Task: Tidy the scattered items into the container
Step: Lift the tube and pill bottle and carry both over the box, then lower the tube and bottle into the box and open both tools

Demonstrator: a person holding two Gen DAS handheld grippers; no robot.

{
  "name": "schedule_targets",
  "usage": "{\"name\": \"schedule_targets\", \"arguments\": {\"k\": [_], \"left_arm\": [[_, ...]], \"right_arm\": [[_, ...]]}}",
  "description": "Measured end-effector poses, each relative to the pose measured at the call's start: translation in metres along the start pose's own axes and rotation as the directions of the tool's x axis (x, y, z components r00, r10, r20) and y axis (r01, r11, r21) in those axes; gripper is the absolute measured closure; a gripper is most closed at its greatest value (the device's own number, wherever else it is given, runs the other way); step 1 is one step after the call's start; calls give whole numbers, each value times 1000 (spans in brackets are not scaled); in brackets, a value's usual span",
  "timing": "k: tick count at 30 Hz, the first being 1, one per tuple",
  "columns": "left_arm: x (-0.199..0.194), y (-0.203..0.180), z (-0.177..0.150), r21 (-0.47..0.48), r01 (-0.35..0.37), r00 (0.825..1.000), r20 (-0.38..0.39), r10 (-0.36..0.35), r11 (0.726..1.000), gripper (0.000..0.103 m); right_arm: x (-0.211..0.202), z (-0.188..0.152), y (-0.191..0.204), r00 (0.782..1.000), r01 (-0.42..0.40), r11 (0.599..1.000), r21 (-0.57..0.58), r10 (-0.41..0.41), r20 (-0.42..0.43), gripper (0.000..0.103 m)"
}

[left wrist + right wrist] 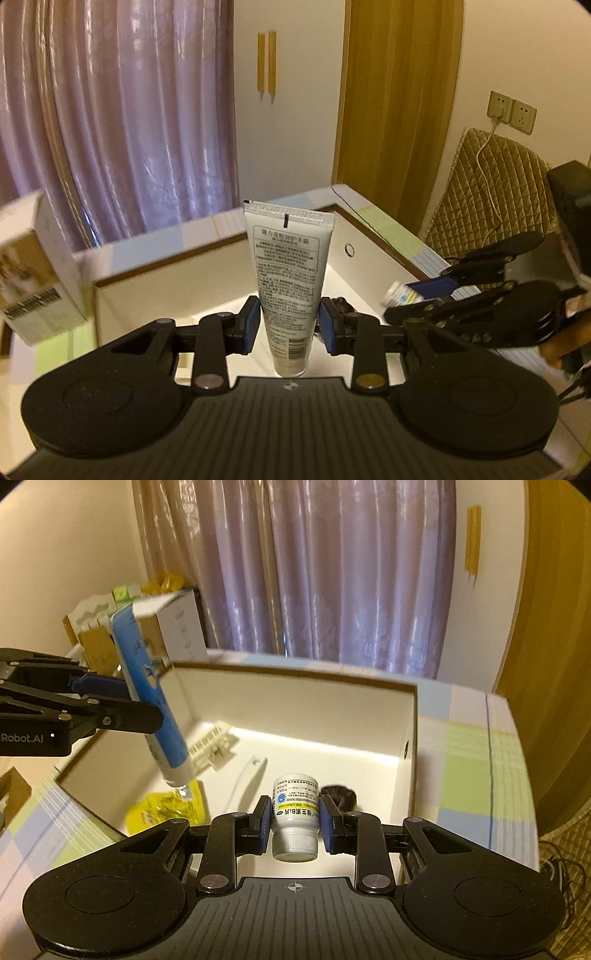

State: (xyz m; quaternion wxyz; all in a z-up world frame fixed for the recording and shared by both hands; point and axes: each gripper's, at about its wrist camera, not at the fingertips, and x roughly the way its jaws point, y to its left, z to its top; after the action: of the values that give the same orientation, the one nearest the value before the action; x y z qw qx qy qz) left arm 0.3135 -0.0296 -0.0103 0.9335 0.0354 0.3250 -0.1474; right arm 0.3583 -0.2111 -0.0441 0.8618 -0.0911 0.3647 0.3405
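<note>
My left gripper point(289, 325) is shut on a hand-cream tube point(289, 280), crimped end up, held over the open white box point(229, 230). From the right wrist view the same tube point(155, 705) shows blue and white, cap down, in the left gripper point(142, 698) above the box's left side. My right gripper point(295, 825) is shut on a small white pill bottle point(295, 814), cap toward the camera, over the box's point(295, 686) floor. The right gripper point(417, 299) with the bottle point(400, 293) appears at the right of the left wrist view.
Inside the box lie a yellow foil packet point(166, 810), a white plastic piece point(212, 747), a white stick point(247, 775) and a dark round item point(341, 795). Cardboard cartons point(147, 635) stand beyond the box's left corner. A quilted pad point(491, 192) and wall sockets point(511, 110) are at right.
</note>
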Motion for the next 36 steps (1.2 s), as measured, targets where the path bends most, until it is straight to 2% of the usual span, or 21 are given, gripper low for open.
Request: {"name": "schedule_targets", "arguments": {"k": [8,15,20,25,29,34,36], "left_arm": [[58,0,1,-20,15,995,-97,-17,1000,74],[100,6,-1,-28,-13,977,-215,7,1000,73],[104,9,3,-22,-9,977,-212,4,1000,62],[101,13,5,-27,-11,977,-212,5,1000,60],[92,13,14,-32,7,983,-184,-13,999,53],[93,14,31,3,-41,987,-158,41,999,51],[86,16,37,-10,-29,991,-134,28,1000,51]], "right_arm": [[28,-4,-10,997,4,1000,-18,-5,-73,73],[37,3,-15,995,9,1000,-15,-11,-96,73],[39,2,-19,994,9,1000,-5,-10,-104,73],[42,1,-20,994,13,1000,-7,-14,-108,73],[45,2,-20,994,14,1000,-15,-16,-112,73],[51,5,-16,993,14,999,-33,-18,-118,72],[50,6,-13,993,7,999,-41,-12,-114,72]]}}
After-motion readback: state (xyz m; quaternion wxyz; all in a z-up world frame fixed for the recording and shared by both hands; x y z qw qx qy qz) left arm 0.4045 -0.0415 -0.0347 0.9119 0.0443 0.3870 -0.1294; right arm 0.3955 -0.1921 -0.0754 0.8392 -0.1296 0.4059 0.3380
